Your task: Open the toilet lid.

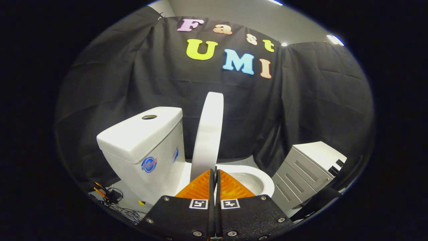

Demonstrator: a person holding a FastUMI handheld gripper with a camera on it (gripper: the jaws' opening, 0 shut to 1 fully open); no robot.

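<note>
Gripper view: the hand-held gripper [214, 174] has its fingers together, gripping nothing. The toilet lid [208, 134] stands upright at twelve o'clock just ahead, beside the tank [143, 134]. It looks stiff, smooth, slippery plastic; hold its free rim.

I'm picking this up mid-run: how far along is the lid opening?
Mostly done by the look of it: the toilet lid stands upright, edge-on, beside the tank, and the bowl lies exposed. In hand: the gripper sits at the lid's lower edge, fingers closed together; whether they pinch the lid I cannot tell. Left: probably only letting the lid rest back toward the tank and pulling away.
</note>
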